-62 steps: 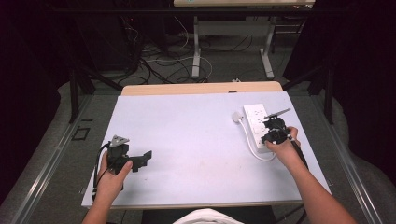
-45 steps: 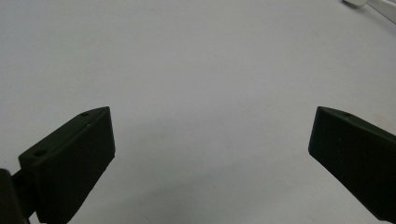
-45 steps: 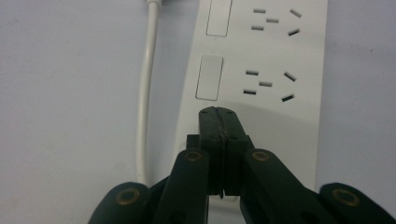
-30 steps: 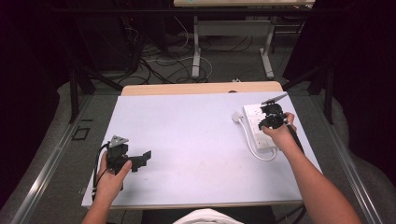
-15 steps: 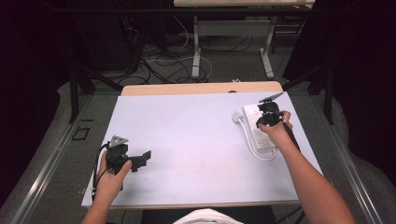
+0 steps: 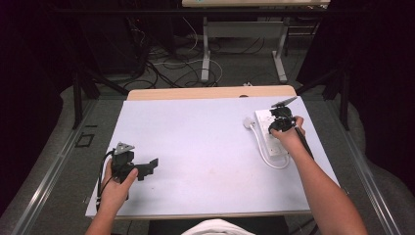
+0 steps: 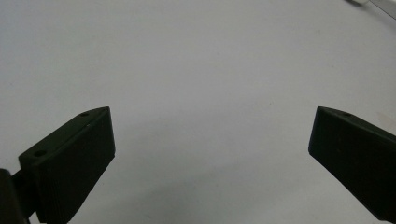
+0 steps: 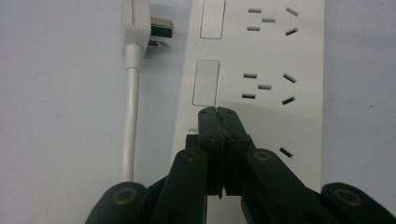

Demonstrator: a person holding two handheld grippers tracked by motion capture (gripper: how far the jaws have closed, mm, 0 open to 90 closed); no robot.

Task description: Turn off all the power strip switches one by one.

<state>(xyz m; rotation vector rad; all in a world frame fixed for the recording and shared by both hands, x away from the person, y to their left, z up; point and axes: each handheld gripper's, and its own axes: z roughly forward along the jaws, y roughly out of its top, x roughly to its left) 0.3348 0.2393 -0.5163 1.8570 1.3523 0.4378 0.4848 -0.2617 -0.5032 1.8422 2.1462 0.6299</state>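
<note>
The right gripper [image 8: 218,112] has moved up along the white power strip [image 8: 275,56] and now hovers clenched and empty over its switches [image 8: 206,81], likely about to press one. The left gripper [image 7: 210,140] stays released, well apart from the strip, whose plug [image 8: 140,28] lies just beside it

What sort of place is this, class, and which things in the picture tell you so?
Probably a lab or workshop: a bare white table holding one power strip, loose cables on the floor behind, and dark curtains around.
</note>
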